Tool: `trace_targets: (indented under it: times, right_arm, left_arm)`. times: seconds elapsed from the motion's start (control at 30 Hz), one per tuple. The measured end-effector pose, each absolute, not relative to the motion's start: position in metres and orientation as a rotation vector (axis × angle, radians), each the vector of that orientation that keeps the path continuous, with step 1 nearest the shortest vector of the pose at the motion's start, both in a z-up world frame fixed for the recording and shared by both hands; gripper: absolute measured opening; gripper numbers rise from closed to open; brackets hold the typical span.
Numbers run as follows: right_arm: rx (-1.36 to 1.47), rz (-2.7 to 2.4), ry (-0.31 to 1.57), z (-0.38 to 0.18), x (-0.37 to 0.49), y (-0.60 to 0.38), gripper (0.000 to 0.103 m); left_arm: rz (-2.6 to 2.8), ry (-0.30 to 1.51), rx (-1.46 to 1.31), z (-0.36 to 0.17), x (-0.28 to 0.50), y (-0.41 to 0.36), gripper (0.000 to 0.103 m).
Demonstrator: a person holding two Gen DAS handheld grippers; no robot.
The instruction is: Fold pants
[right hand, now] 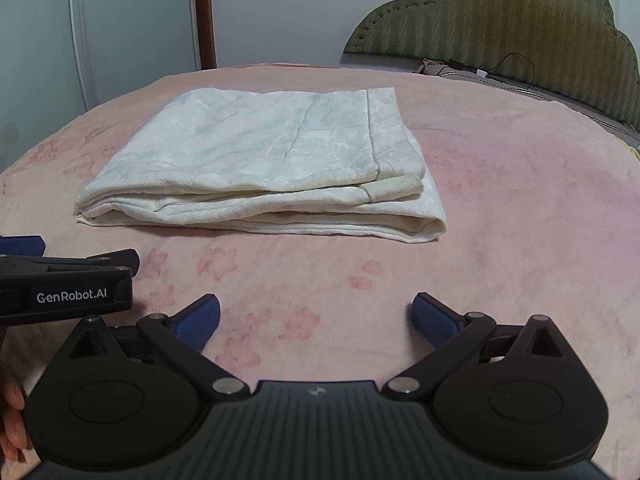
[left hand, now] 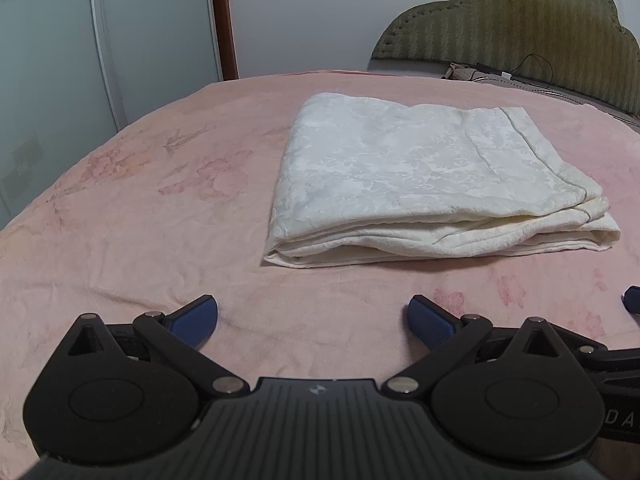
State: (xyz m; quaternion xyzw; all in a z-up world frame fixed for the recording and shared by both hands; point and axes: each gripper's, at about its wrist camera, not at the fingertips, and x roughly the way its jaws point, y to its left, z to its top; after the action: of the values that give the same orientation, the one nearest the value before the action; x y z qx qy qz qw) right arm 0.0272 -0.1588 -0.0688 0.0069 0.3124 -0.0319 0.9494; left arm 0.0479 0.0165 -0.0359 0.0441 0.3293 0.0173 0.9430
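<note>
The white patterned pants (left hand: 424,184) lie folded into a flat, layered rectangle on the pink bedspread (left hand: 140,208). They also show in the right wrist view (right hand: 264,168), left of centre. My left gripper (left hand: 313,320) is open and empty, held back from the near edge of the pants. My right gripper (right hand: 316,318) is open and empty, also short of the pants' near edge. The left gripper's body (right hand: 64,284) shows at the left edge of the right wrist view. A blue fingertip (left hand: 633,298) of the right gripper shows at the right edge of the left wrist view.
A padded olive headboard (left hand: 520,36) stands at the back right, with a black cable (left hand: 536,68) and small items at its foot. A pale wardrobe (left hand: 80,40) with flower decals stands at the left. A white wall (left hand: 320,12) lies behind the bed.
</note>
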Motion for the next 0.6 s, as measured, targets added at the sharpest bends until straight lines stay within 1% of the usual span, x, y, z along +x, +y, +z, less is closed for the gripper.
trace_targets:
  times: [0.6]
  right_arm:
    - [0.013,-0.065,0.635,-0.0687,0.0271,-0.1585,0.103]
  left_arm:
    - [0.031,0.683,0.066,-0.0362,0.0476,0.0180,0.103]
